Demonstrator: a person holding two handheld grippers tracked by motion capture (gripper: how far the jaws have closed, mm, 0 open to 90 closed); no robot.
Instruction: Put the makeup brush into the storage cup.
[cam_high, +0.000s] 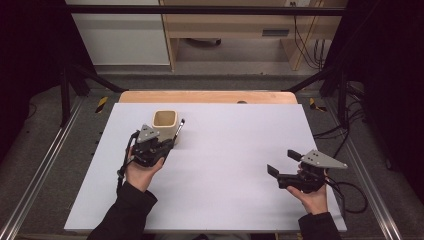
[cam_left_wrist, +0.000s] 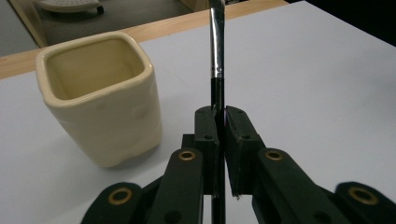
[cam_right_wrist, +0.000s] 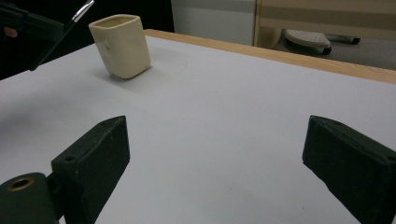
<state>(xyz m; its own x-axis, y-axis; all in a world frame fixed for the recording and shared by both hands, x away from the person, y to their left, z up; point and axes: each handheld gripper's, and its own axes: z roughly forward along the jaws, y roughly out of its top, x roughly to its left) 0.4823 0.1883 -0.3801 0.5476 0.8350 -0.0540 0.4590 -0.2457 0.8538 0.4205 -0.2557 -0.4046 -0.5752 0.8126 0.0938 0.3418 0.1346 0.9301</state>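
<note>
- The left hand-held gripper (cam_left_wrist: 219, 122) has its jaws pressed together on a thin black-handled brush with a silver metal ferrule (cam_left_wrist: 216, 56), which rises from between the jaws and leans slightly away from the hand.
- The step in hand looks like dropping the brush into the cream square ceramic cup (cam_left_wrist: 100, 95), which stands upright just ahead of that gripper and to its left, apart from the brush.
- To do it well, the person should lift the brush above the rim, centre it over the opening, and tip it nearly vertical before the jaws part; a glancing touch on the rim could tip or push the light cup.
- The right hand-held gripper (cam_high: 284, 162) sits well apart, jaws spread wide and holding nothing; it could steady the cup.
- The pale grey tabletop (cam_high: 235, 150) between them is bare, so nothing blocks the path.
- Beyond its far edge, a wooden strip (cam_high: 207, 97).
</note>
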